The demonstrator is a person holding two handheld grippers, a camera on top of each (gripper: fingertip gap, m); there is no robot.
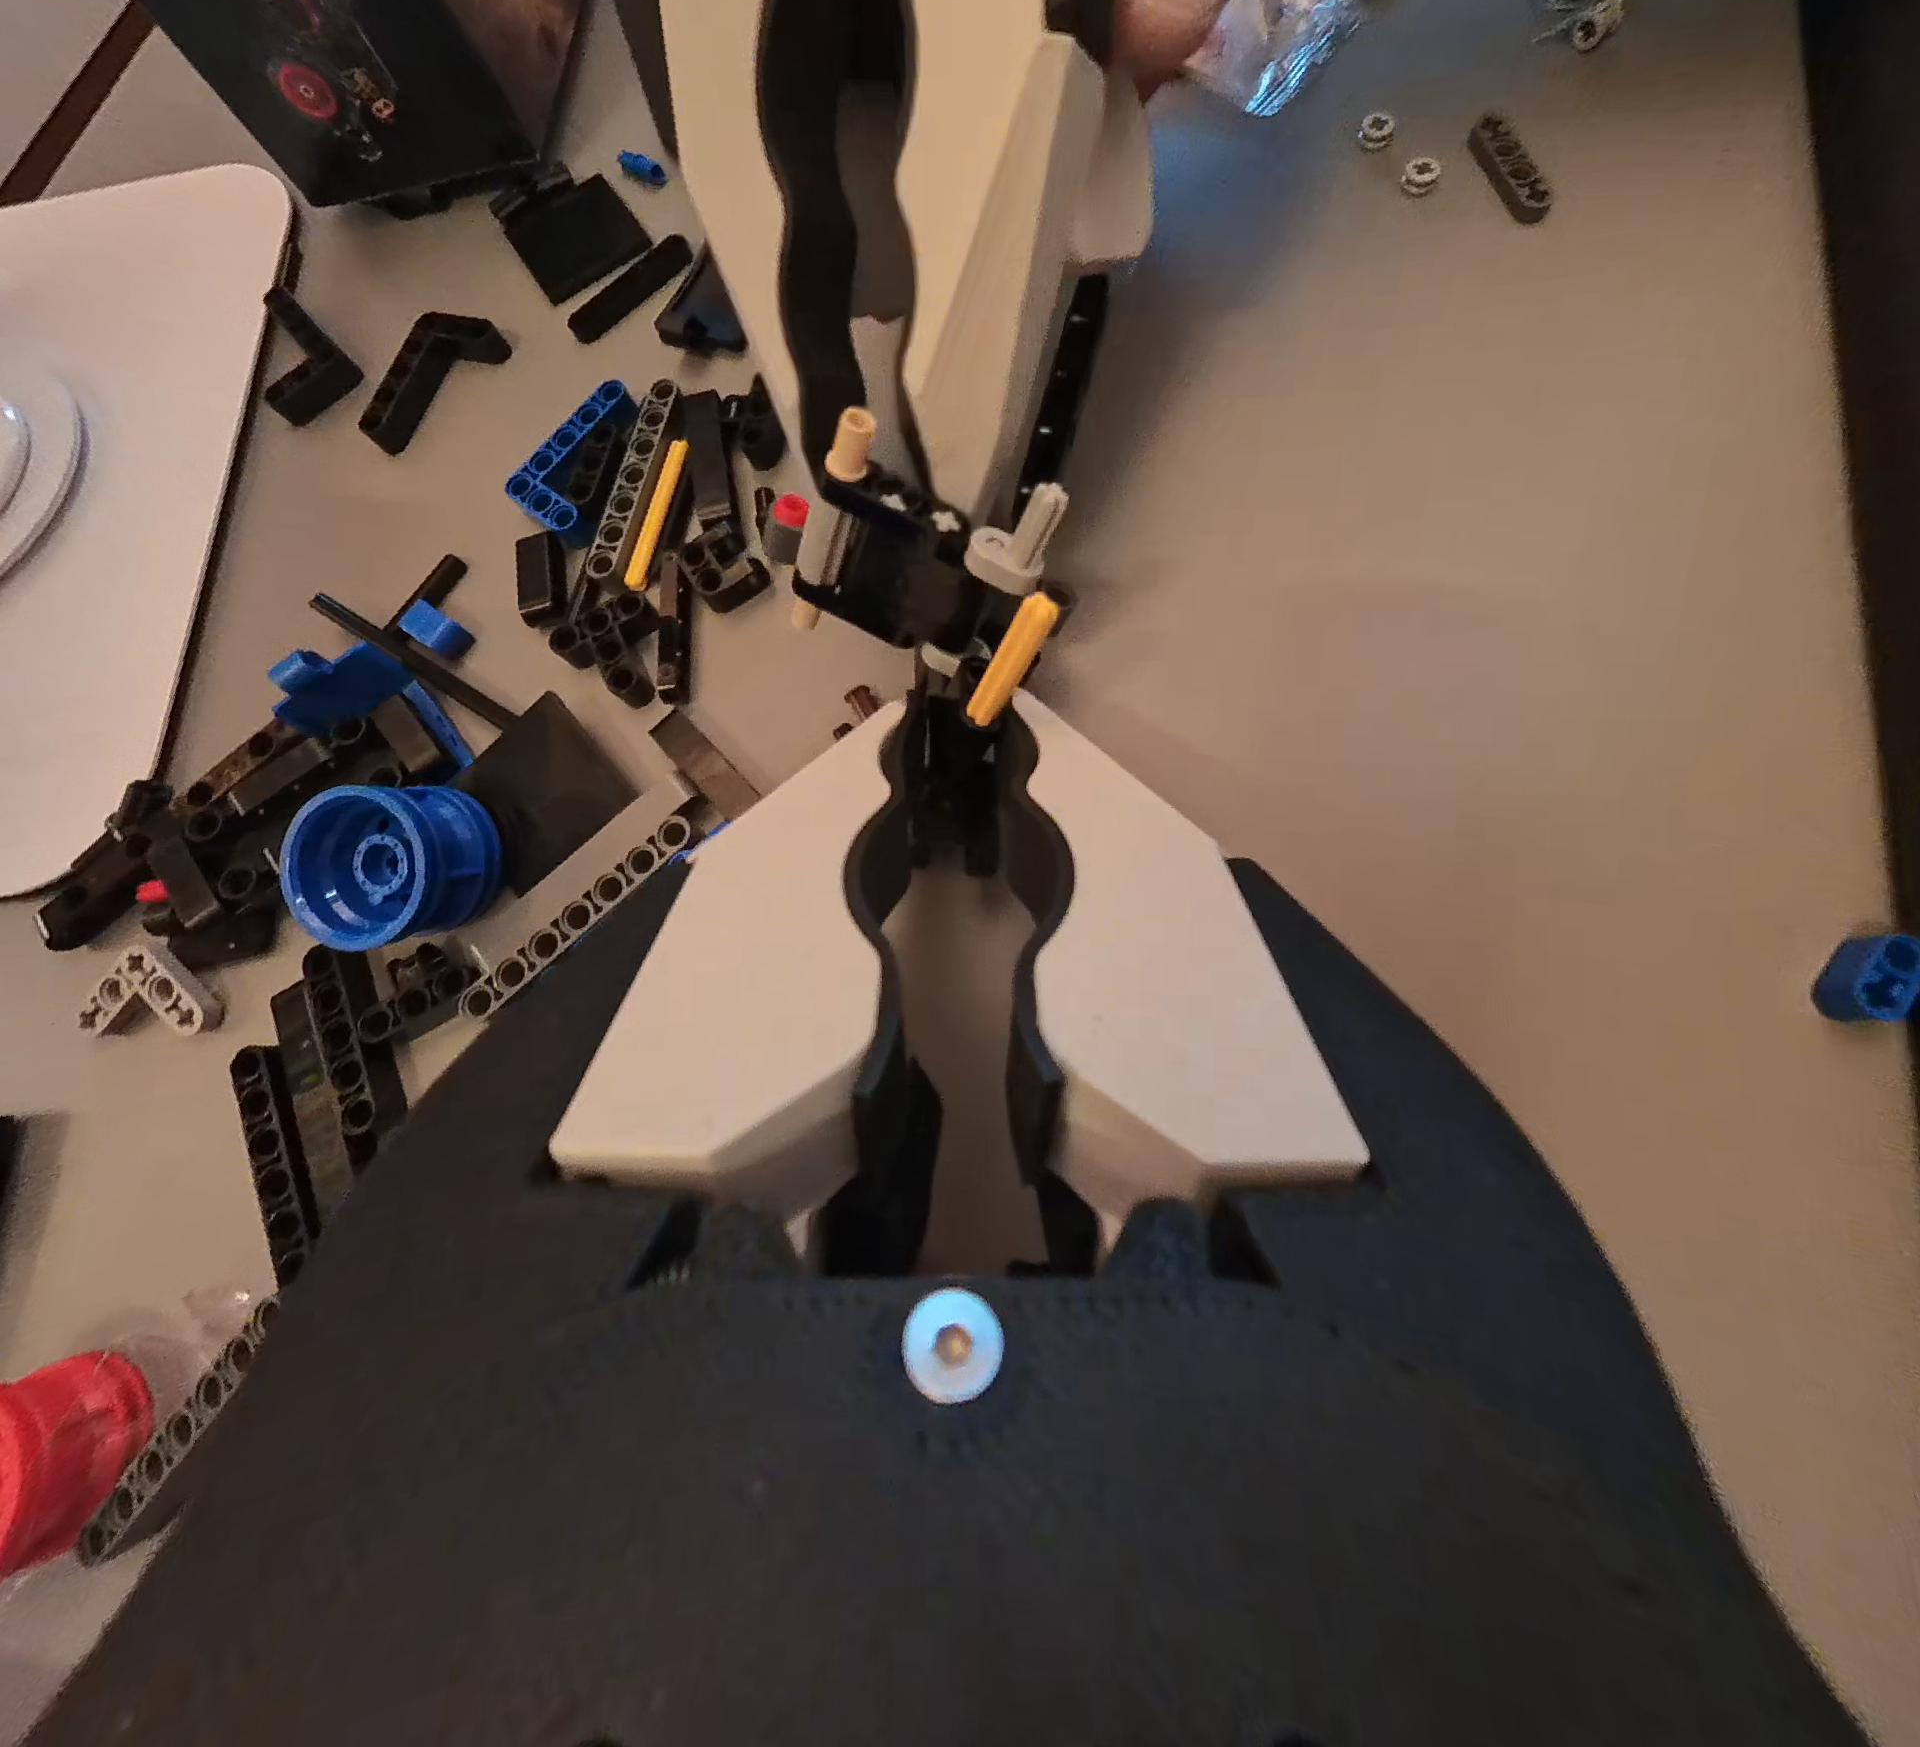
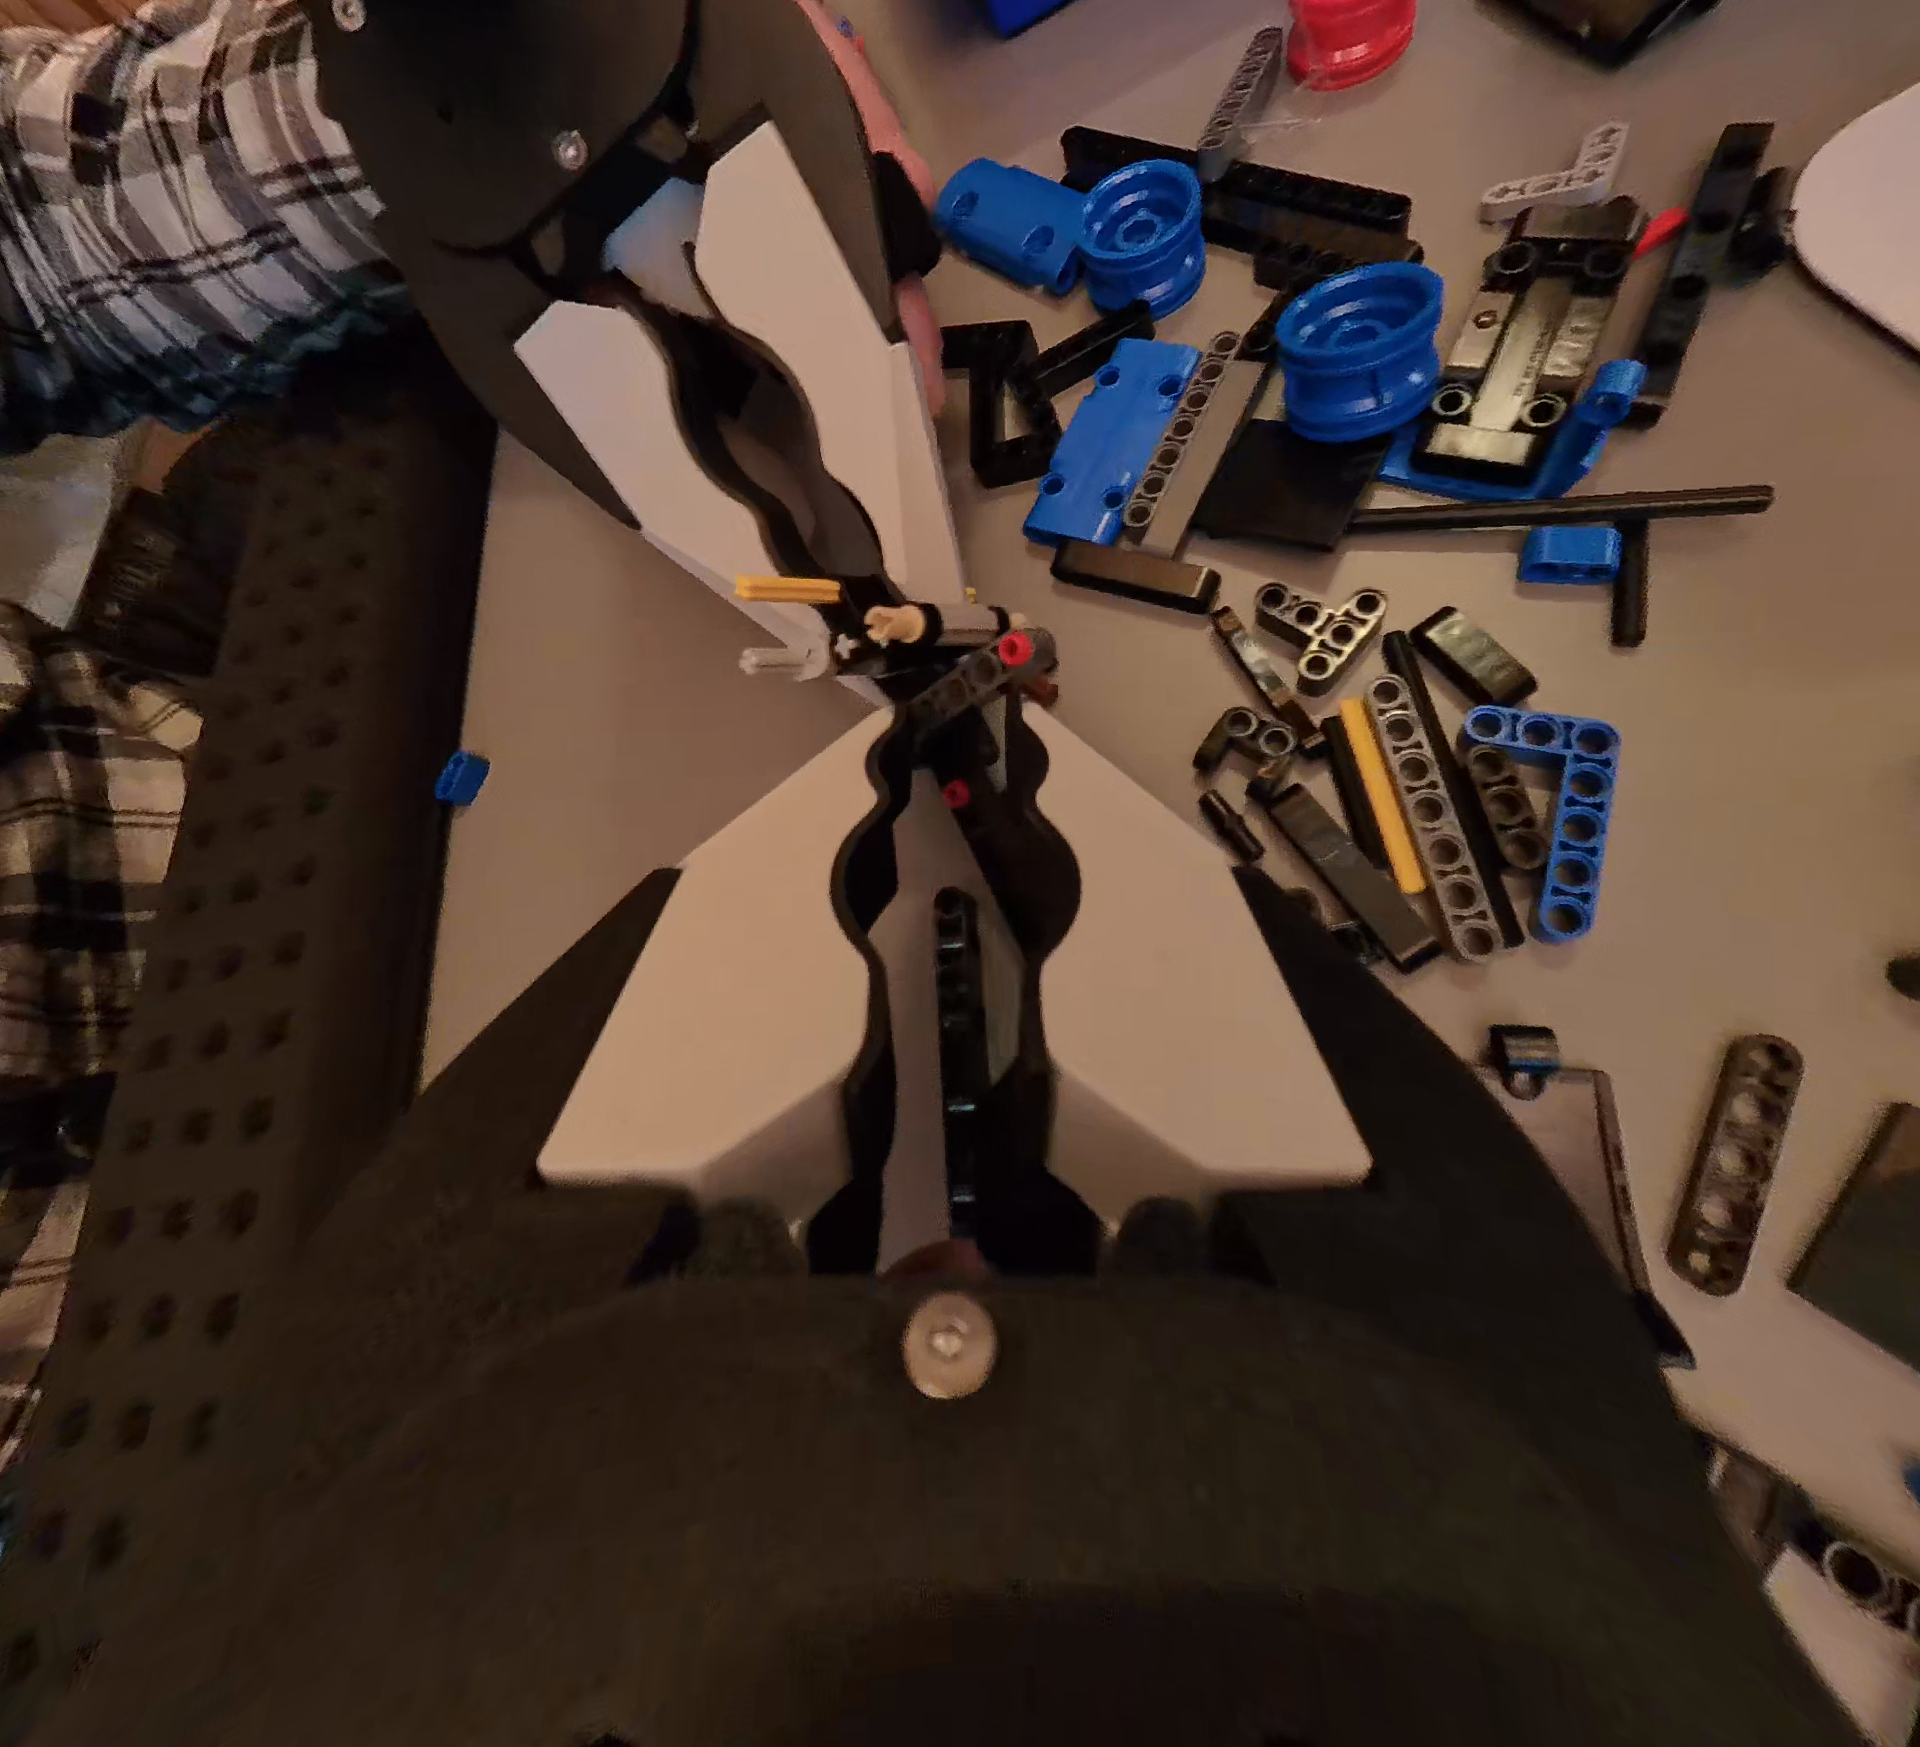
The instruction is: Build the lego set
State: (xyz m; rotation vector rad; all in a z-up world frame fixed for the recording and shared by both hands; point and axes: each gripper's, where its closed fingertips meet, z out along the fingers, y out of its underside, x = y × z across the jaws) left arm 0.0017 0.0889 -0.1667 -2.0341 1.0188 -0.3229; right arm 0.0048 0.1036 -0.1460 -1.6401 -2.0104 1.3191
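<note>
The small black plastic sub-assembly (image 1: 902, 567), bristling with yellow, tan and grey pins, hangs above the grey bench (image 1: 1455, 606), shared between your two tools. Judge it light and rigid, but its pins pull loose; grip the black beams, never the pins. Left gripper (image 1: 951, 741): fingers clamped on its lower beam. Right gripper (image 2: 961, 741): fingers clamped on the long black beam (image 2: 954, 1022), tips meeting nose to nose.
</note>
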